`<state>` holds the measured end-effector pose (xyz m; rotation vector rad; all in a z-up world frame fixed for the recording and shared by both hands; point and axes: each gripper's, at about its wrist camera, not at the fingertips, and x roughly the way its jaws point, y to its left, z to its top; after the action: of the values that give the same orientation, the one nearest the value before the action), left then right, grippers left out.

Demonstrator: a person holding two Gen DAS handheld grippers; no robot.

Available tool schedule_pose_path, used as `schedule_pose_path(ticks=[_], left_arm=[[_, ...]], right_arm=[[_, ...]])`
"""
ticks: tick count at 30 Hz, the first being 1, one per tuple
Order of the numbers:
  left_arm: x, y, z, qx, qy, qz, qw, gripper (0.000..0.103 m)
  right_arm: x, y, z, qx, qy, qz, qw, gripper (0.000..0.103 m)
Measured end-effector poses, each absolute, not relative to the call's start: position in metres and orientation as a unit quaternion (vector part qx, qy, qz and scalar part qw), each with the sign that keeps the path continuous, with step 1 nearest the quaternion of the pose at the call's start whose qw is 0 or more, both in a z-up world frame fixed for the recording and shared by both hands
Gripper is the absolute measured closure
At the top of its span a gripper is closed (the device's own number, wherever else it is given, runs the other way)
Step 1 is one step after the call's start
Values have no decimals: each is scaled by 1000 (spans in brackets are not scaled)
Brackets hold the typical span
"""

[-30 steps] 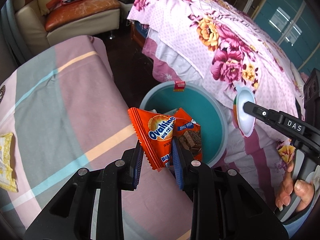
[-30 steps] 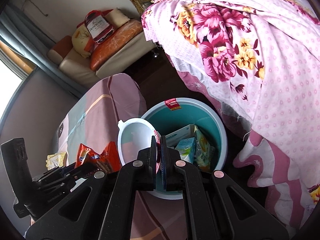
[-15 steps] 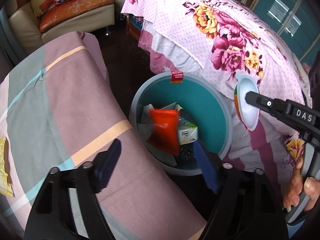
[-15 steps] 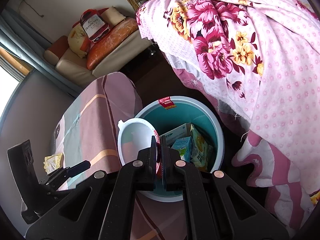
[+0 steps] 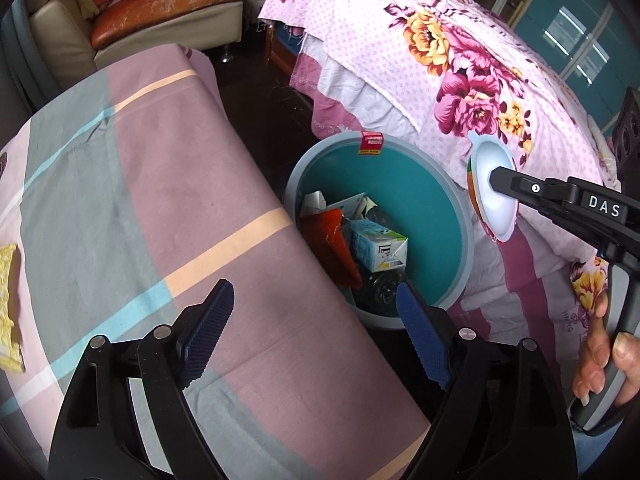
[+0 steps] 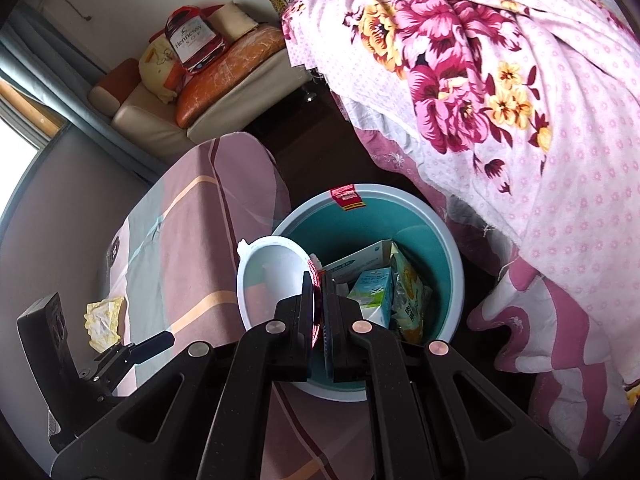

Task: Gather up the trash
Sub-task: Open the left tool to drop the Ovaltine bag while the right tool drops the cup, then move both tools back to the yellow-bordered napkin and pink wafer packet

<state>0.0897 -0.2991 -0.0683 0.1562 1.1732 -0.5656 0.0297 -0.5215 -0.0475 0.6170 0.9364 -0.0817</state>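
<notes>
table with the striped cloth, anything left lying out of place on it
Yes: a crumpled yellow wrapper lies at the far edge of the striped tablecloth, away from the bin that already holds the other packets and cartons. It looks like trash not yet collected. Otherwise nothing on the cloth stands out.

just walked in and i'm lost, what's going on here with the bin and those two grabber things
A person is clearing trash into the teal bin beside the bed. The left gripper has just opened and hangs empty above the bin; an orange wrapper lies inside among cartons. The right gripper is shut on a white plastic cup, held at the bin's rim. A yellow wrapper remains on the striped sheet.
</notes>
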Motion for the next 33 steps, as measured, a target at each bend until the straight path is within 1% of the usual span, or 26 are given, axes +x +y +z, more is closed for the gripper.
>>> schedule_pose_path(ticks=[3, 8, 10, 11, 12, 14, 15, 16, 20, 21, 25, 28, 33], left_arm=[[90, -292, -66, 65, 544, -262, 795, 19], [91, -277, -66, 50, 546, -255, 797, 18], [93, -273, -67, 46, 548, -252, 796, 17], [93, -271, -68, 43, 549, -250, 796, 14], [94, -268, -69, 40, 549, -248, 797, 12], [95, -264, -69, 33, 549, -247, 798, 12], [95, -262, -69, 30, 549, -247, 798, 12], [96, -261, -69, 28, 549, -247, 798, 12], [96, -254, -69, 19, 549, -246, 798, 11], [96, -253, -69, 16, 549, -247, 798, 11], [96, -246, -68, 7, 549, -246, 799, 11], [95, -238, -66, 1, 547, -244, 801, 10], [91, -222, -59, -9, 540, -239, 807, 10]], right_arm=[[35, -515, -48, 287, 449, -35, 845, 96], [42, -502, -49, 280, 457, -25, 844, 96], [45, -498, -50, 277, 460, -20, 843, 96], [47, -494, -50, 275, 465, -15, 841, 95], [49, -492, -51, 272, 468, -13, 841, 93], [50, -486, -50, 265, 472, -12, 840, 82], [50, -484, -50, 261, 473, -13, 842, 66], [51, -481, -49, 258, 473, -14, 842, 59], [51, -475, -46, 253, 476, -15, 842, 58], [52, -474, -46, 251, 477, -15, 842, 56], [54, -468, -42, 247, 478, -18, 843, 43], [54, -463, -39, 247, 480, -17, 842, 35], [54, -454, -34, 242, 482, -14, 842, 34]])
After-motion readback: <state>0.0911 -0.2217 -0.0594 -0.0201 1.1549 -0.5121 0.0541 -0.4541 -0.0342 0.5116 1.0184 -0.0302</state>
